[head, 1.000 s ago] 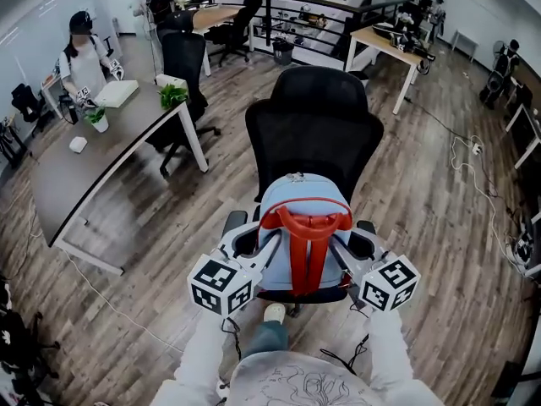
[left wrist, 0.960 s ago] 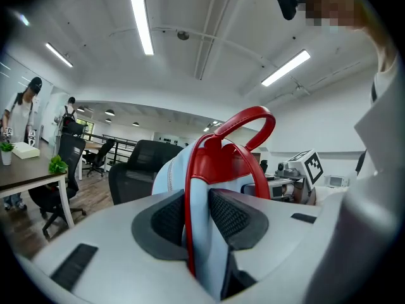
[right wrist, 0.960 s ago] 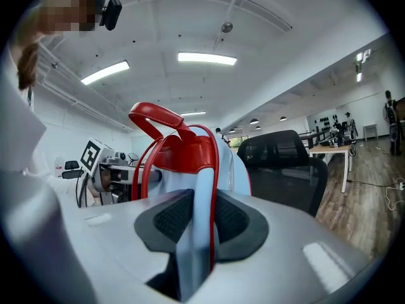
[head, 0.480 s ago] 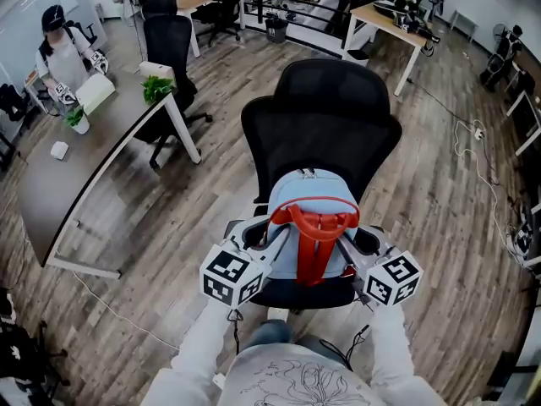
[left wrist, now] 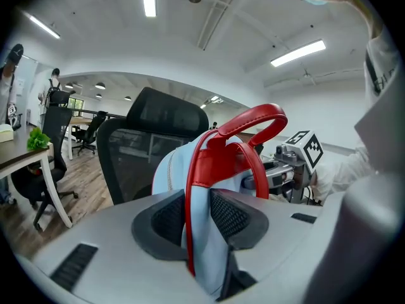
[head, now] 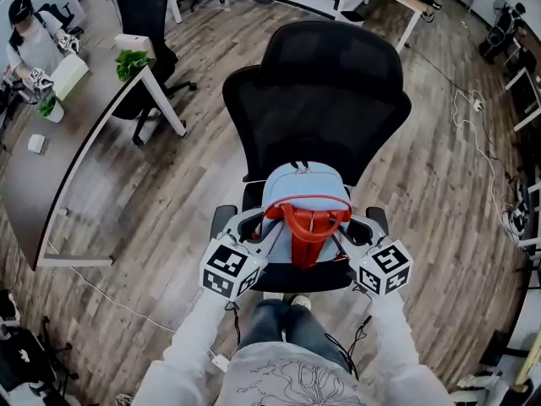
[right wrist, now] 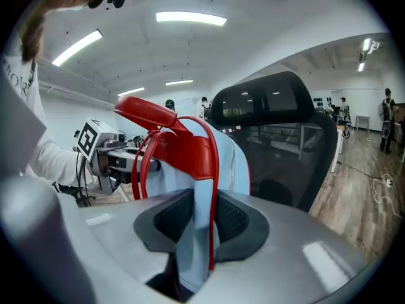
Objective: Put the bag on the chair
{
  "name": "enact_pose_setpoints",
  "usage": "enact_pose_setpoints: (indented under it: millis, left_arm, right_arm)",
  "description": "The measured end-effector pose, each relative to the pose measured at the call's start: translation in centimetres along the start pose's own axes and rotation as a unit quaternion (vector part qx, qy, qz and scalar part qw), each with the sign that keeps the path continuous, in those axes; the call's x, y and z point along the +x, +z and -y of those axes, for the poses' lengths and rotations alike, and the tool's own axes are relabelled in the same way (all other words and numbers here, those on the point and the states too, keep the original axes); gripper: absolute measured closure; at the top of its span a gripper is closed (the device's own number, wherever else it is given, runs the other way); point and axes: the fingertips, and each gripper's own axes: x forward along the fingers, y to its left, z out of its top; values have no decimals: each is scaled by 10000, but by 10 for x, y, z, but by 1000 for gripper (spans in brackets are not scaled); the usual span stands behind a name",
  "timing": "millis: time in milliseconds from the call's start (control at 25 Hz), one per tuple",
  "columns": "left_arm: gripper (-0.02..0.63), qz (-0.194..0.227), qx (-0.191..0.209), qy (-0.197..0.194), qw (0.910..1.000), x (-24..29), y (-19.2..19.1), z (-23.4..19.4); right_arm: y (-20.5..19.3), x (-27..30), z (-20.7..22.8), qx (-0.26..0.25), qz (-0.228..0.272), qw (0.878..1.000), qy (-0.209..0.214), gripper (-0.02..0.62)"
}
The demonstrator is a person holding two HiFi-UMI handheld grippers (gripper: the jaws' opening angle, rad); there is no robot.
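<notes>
1. While both pairs of jaws were clamped on cloth, the left gripper [left wrist: 199, 217] pinched a pale blue panel of the bag [left wrist: 166, 170] beside a red strap [left wrist: 188, 227]. The right gripper [right wrist: 199, 223] held the opposite side likewise.
2. Between them the bag stood upright, its red handle [head: 308, 224] toward the person. It was over the seat [head: 297, 281] of the chair [head: 317, 62], just in front of the backrest [head: 317, 134].
3. Step in hand, as judged: setting the bag down onto the seat, with the placing not yet finished.
4. Next move, as judged: bring the bag down until the seat bears it, then part both pairs of jaws together so that it does not tip.
5. Hidden: the bag's underside and any contact with the seat, screened by the bag and the grippers. The chair's base lay mostly out of sight beneath the seat.
</notes>
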Motion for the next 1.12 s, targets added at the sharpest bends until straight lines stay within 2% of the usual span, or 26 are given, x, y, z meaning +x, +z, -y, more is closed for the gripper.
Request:
enact_pose_setpoints:
  millis: [520,720,1000,1120]
  left_arm:
    - [491,-587,-100,72,9982,54,-82,-14]
    - [491,-779,-56,23,9969,76,-110,-26]
    - [491,-1328,-11,160,9910,107,-167,-32]
    - [491,-1398,29,226,9899,117,-183,-35]
  right_arm:
    - [-89,38,34,123,-764,9970,86,489]
    - [-118,56,48,63,-919,9957,-45,488]
    - [-176,78,69,-242,-1406,9893,-304,482]
    - [-195,88,76,-284,-1627,9856,-363,480]
